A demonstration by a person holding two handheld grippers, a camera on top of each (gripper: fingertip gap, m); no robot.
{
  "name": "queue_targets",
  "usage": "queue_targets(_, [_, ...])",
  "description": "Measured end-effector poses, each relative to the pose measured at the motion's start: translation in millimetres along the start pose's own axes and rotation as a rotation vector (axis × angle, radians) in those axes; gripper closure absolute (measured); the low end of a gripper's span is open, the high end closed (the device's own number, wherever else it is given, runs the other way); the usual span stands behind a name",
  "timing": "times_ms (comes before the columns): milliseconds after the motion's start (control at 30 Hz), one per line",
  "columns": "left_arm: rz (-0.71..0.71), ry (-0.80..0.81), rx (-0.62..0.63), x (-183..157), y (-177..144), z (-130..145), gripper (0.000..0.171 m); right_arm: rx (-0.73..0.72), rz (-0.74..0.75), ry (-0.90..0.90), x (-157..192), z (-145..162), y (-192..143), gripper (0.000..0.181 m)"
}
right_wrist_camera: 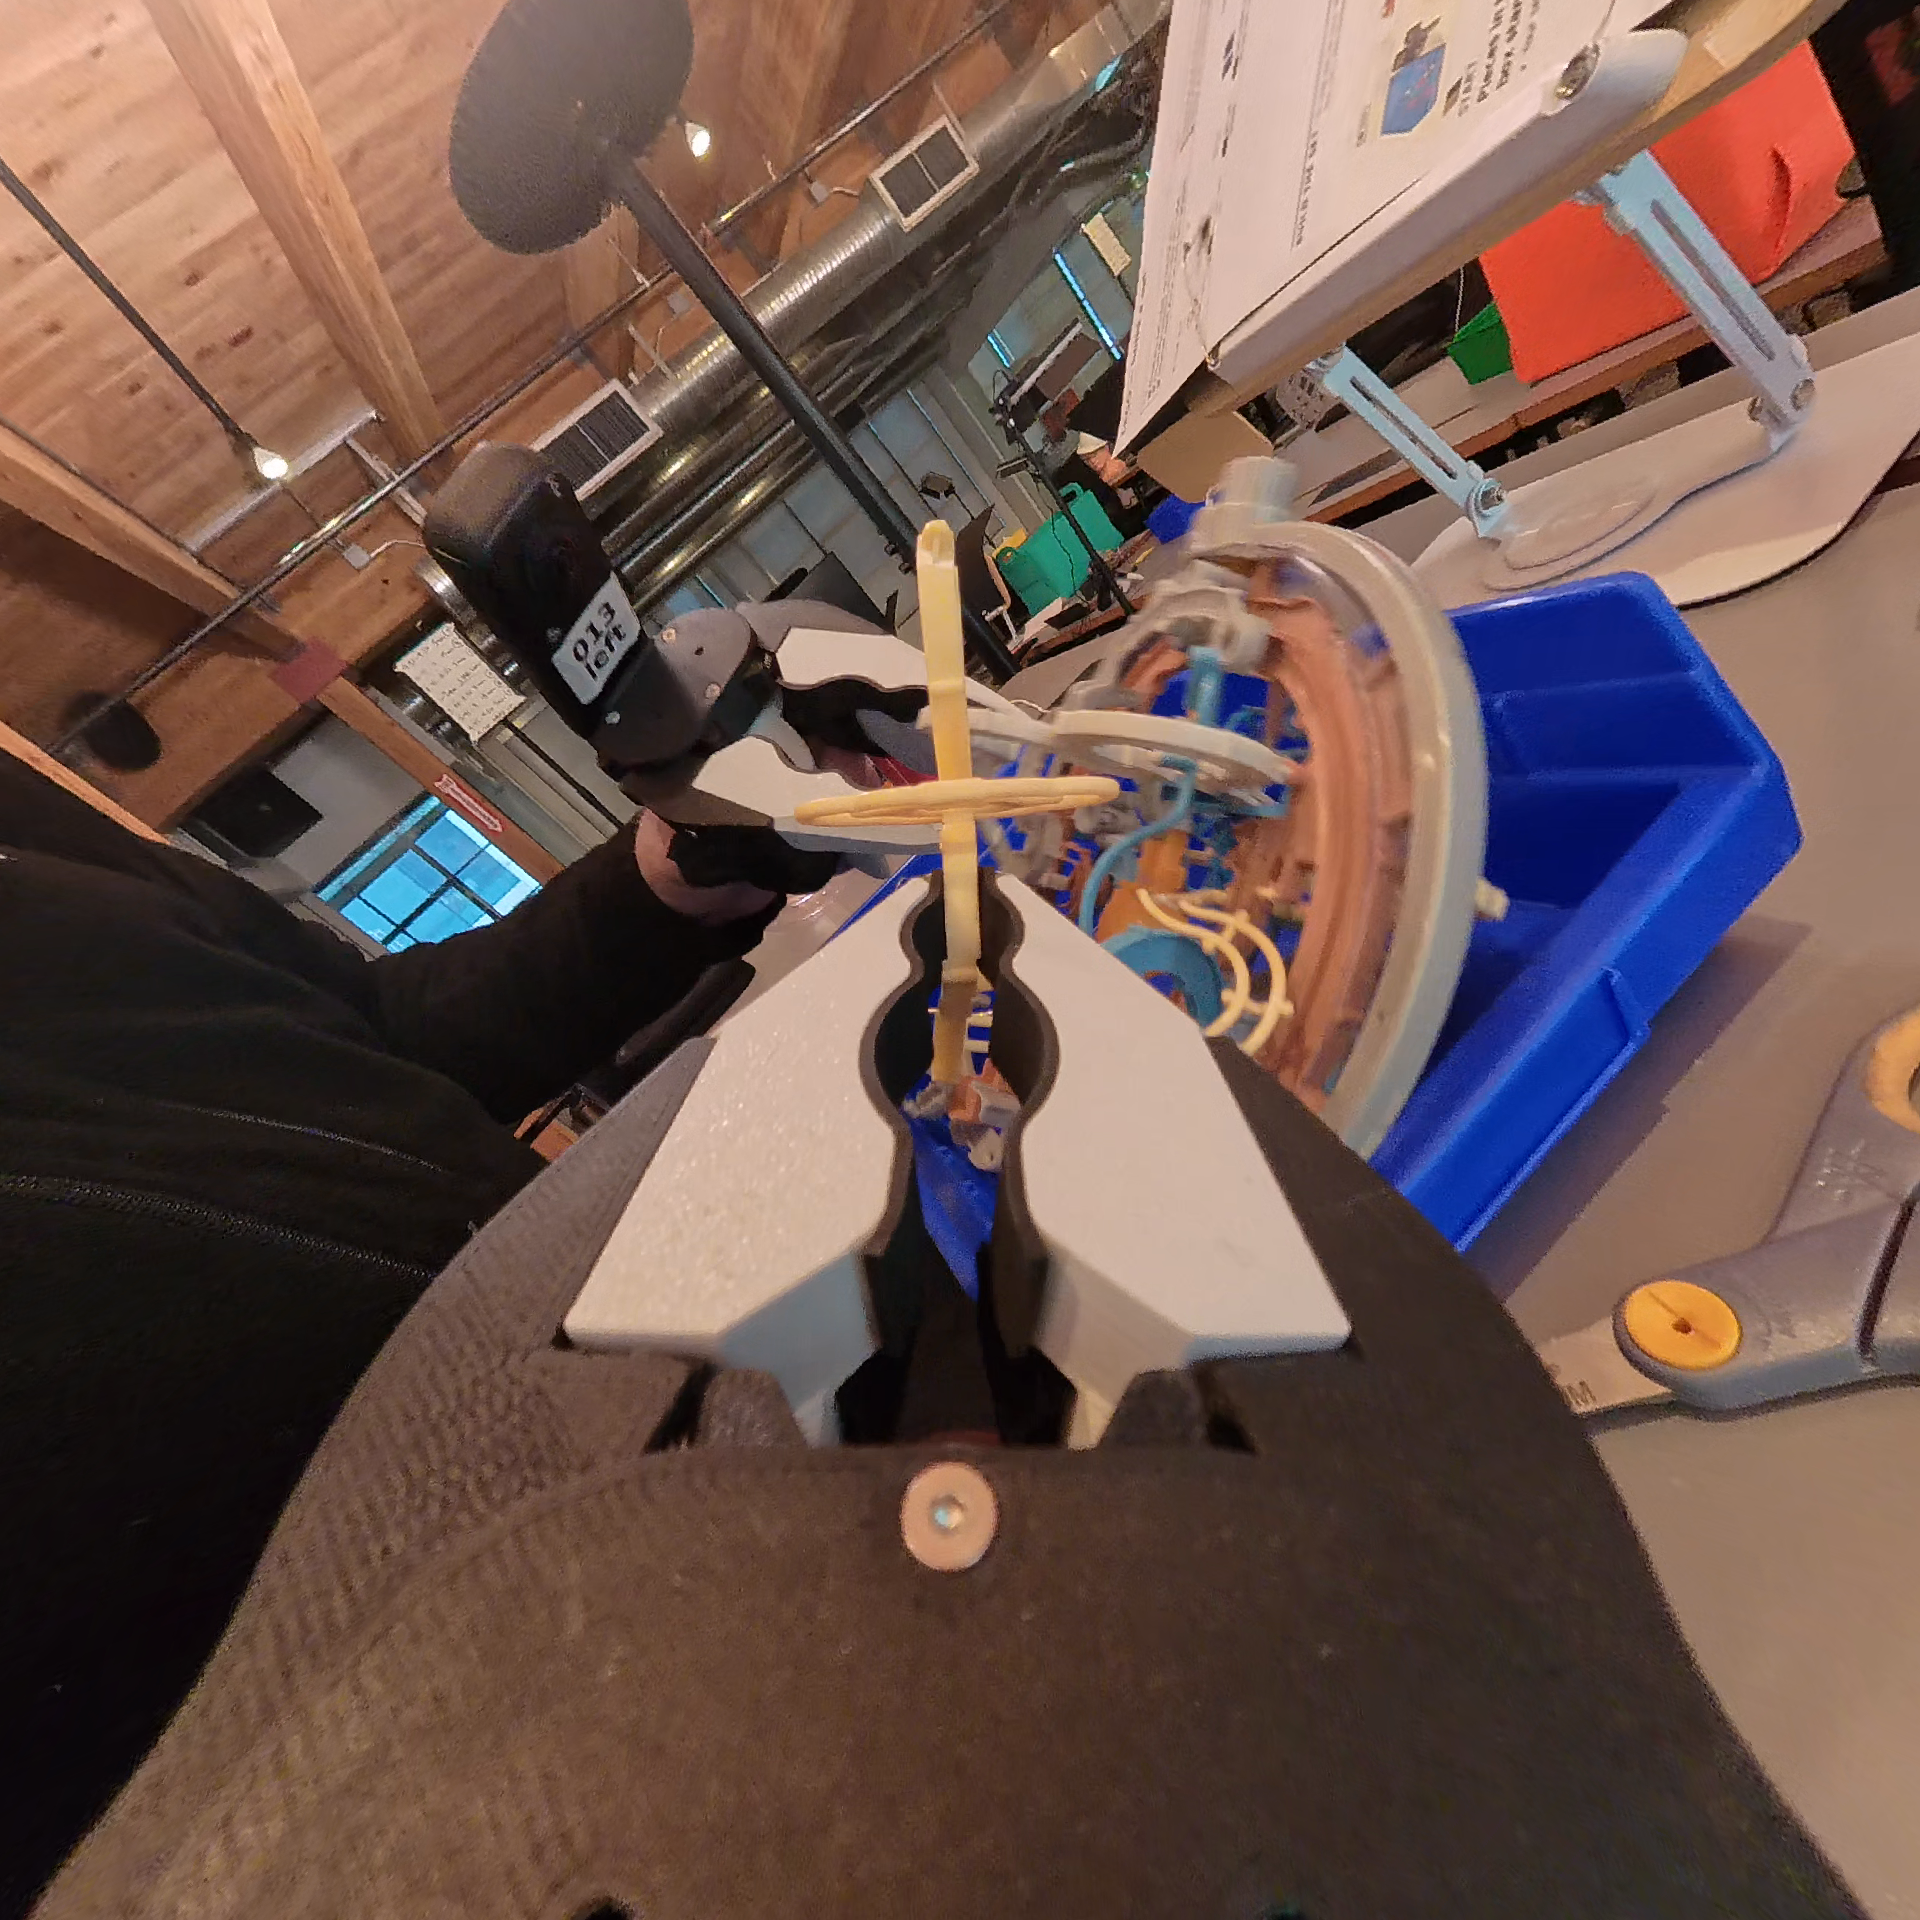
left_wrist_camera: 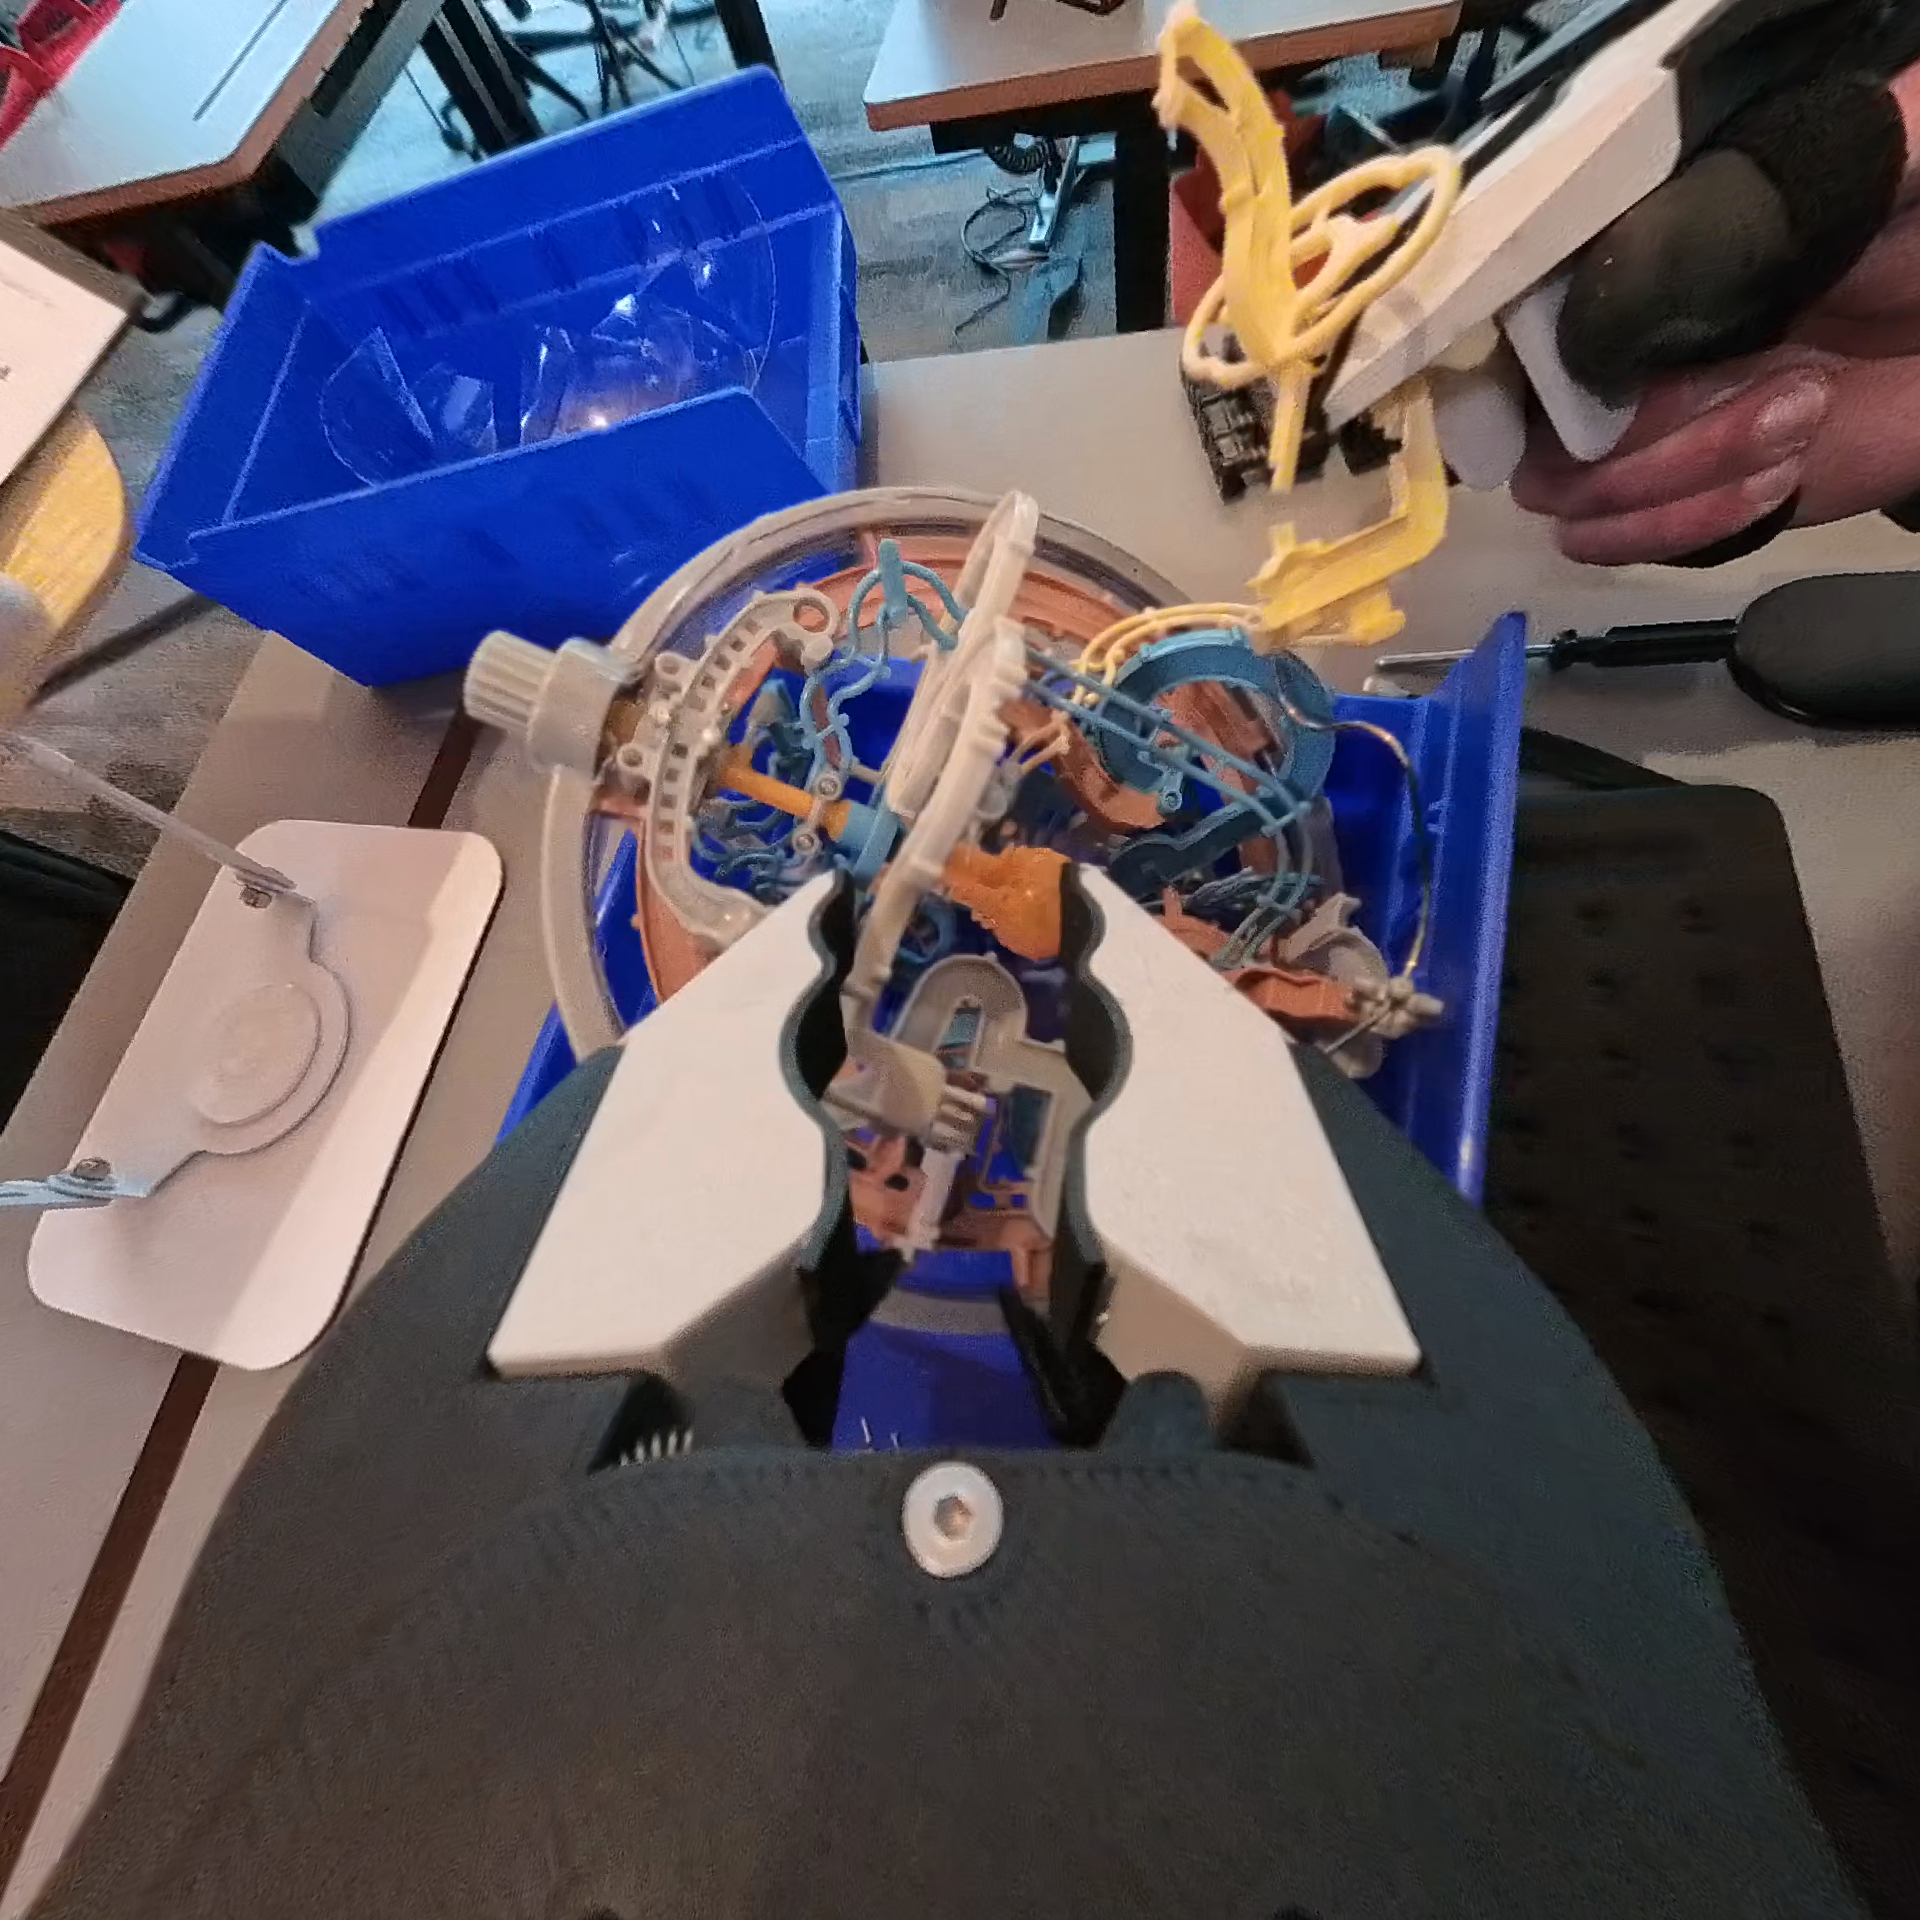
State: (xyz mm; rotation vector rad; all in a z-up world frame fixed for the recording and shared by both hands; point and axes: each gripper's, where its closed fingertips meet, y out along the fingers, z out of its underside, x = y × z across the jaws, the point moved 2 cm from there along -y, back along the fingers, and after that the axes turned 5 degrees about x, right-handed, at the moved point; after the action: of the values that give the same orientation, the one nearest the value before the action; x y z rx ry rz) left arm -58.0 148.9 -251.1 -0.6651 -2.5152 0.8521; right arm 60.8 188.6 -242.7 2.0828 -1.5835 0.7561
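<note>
A half-sphere marble maze (left_wrist_camera: 665, 727) with grey, blue, brown and orange tracks sits tilted in a small blue bin (left_wrist_camera: 1455, 831). My left gripper (left_wrist_camera: 961, 894) reaches into it, jaws closed around a grey ring track (left_wrist_camera: 935, 748). It also shows in the right wrist view (right_wrist_camera: 894, 727), held by a hand in a black sleeve. My right gripper (right_wrist_camera: 964, 899) is shut on a yellow looped track piece (right_wrist_camera: 951, 748). In the left wrist view this piece (left_wrist_camera: 1278, 270) hangs above the maze's far right edge, its lower end near the maze's own yellow tracks (left_wrist_camera: 1143, 634).
A larger blue bin (left_wrist_camera: 260, 499) holding a clear dome (left_wrist_camera: 582, 364) stands behind the maze. A white stand base (left_wrist_camera: 395, 935) lies left, and a paper holder (right_wrist_camera: 1351, 156) stands above it. A black mat (left_wrist_camera: 1662, 1039), a black-handled tool (left_wrist_camera: 1818, 655) and grey cutters (right_wrist_camera: 1766, 1299) lie right. About 10 centimeters separates my left fingertips from my right.
</note>
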Motion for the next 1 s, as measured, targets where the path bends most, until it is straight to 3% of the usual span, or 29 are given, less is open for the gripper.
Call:
queue_targets(167, [0.119,0.046,-0.071,-41.8,-21.2,-49.6,0.138,-0.013,0.004,0.018,1.2,-0.4,1.2,0.179])
queue_targets(300, [0.172,0.004,0.104,-72.8,19.4,-25.4,0.137,-0.018,-0.015,0.022,6.5,-1.0,4.3,0.178])
queue_targets(400, [0.13,0.007,0.116,-74.4,37.3,-18.0,0.164,-0.003,-0.009,0.004,10.8,-0.3,5.5,0.178])
queue_targets(500, [0.155,-0.036,0.084,-74.3,34.6,-20.2,0.167,-0.01,-0.004,0.023,10.4,-0.4,2.2,0.179])
queue_targets(800, [0.027,-0.033,-0.033,-81.7,20.9,-19.4,0.171,0.004,0.112,0.037,-1.4,-0.5,7.0,0.177])
queue_targets(1000, [0.018,-0.122,-0.087,-63.9,13.6,-18.5,0.171,-0.017,0.076,0.037,3.8,3.5,8.7,0.179])
